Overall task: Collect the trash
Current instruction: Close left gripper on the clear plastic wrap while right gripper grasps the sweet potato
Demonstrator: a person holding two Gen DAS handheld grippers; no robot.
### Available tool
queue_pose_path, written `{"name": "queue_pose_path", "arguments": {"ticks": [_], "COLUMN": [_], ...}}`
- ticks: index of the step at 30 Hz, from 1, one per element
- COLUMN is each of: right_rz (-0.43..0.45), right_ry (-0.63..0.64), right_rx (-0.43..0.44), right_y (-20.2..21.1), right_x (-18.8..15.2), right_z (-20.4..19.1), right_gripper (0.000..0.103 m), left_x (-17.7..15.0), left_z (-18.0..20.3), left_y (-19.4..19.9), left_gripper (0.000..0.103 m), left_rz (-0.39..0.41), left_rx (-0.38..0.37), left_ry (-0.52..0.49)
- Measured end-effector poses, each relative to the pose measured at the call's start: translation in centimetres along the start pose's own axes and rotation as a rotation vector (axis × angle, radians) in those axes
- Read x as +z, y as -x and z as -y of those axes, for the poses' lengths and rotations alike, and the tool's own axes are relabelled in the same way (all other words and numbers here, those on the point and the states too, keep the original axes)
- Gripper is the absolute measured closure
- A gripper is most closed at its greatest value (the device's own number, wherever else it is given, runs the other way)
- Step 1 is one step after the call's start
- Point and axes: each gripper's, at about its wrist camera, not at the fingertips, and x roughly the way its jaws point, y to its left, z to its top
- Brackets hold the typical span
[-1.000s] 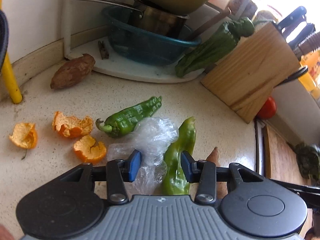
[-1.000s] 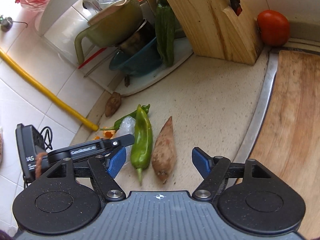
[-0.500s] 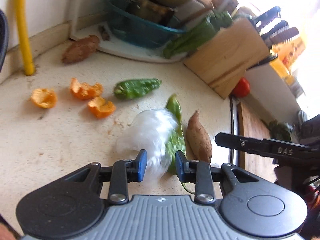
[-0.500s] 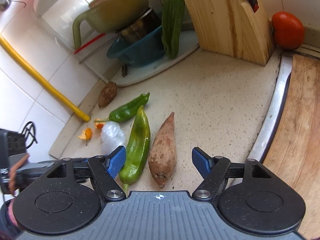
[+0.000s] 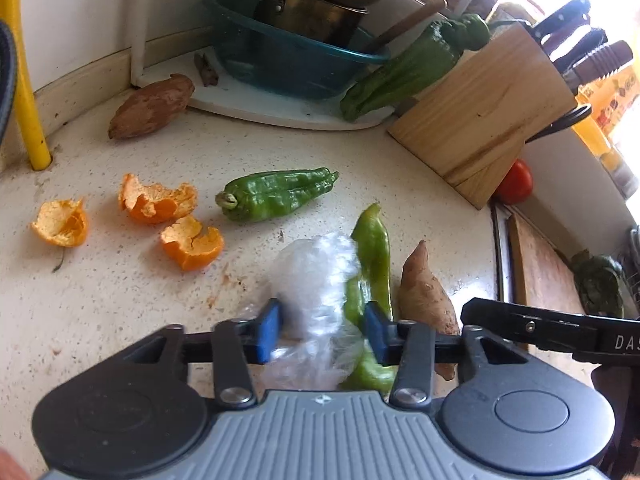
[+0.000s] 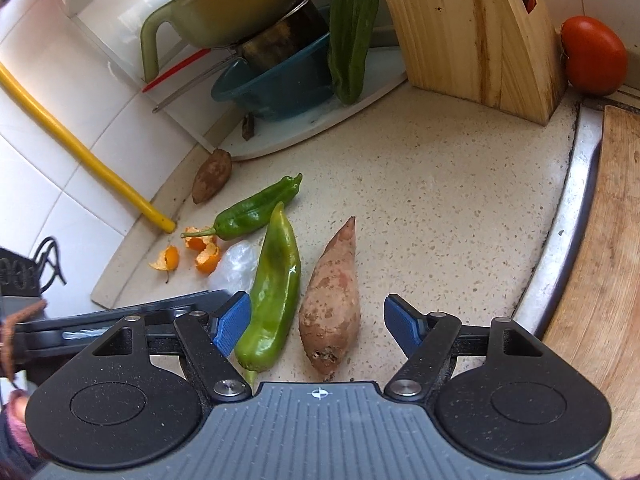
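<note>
Lifted off the counter, the plastic wrap point(image 5: 316, 280) sits pinched in the downward-tilted left tool point(image 5: 322, 330); right tool point(image 6: 316, 322) gapes empty.

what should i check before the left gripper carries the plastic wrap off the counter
1. Plastic wrap sits between the left gripper pads: ok, though the jaws have just been opening a little.
2. Grip firm: cannot tell, the wrap is blurred.
3. Light green pepper not caught along: cannot tell, it lies right behind the wrap.
4. Right gripper free: ok, open and empty over the sweet potato.
5. Other trash left: not ok, three orange peels remain on the counter.
6. Bin in view: not ok, none shows.
</note>
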Motion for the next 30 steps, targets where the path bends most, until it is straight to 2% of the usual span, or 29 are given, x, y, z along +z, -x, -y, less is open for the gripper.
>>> {"name": "queue_pose_path", "arguments": {"ticks": [1,2,5,19,22,28,30], "right_rz": [0.001,0.005,0.018,-0.009,-0.027,-0.041,-0.045], "right_ry": [-0.001,-0.001,-0.003,0.029,0.052,0.093,0.112], "right_rx": [-0.002,-0.004,-0.003,-0.023,-0.072,-0.082,-0.091], "right_y": [0.1,0.2,0.6,-1.4,-2.4,-2.7,-2.8], "right_x": [0.0,0.0,0.1,0.9,0.8,0.7,0.6], "right_z": [0.0,0.0,0.2,-0.7,-1.1,-1.7,-1.9], "right_gripper": [0.024,0.024,0.024,0.024,0.028,0.033,0.039], "left_x": [0.1,0.1,-0.1,-1.4,-1.7,-1.8,-1.9], "left_z": [-0.1,-0.2,-0.5,-3.0,-3.6,-4.0,-3.9], "left_y": [0.2,0.4,0.9,5.2,5.5,5.7,5.4], "left_gripper": [0.074,0.085,0.087,0.088,0.088,0.088,0.088], "left_rz": [0.0,-0.001,-0.01,0.036,0.043,0.05,0.043], "left_rx": [0.005,0.02,0.025,-0.014,-0.011,0.006,0.022], "left_ry": [-0.001,-0.009,-0.017,0.078,0.096,0.11,0.099]}}
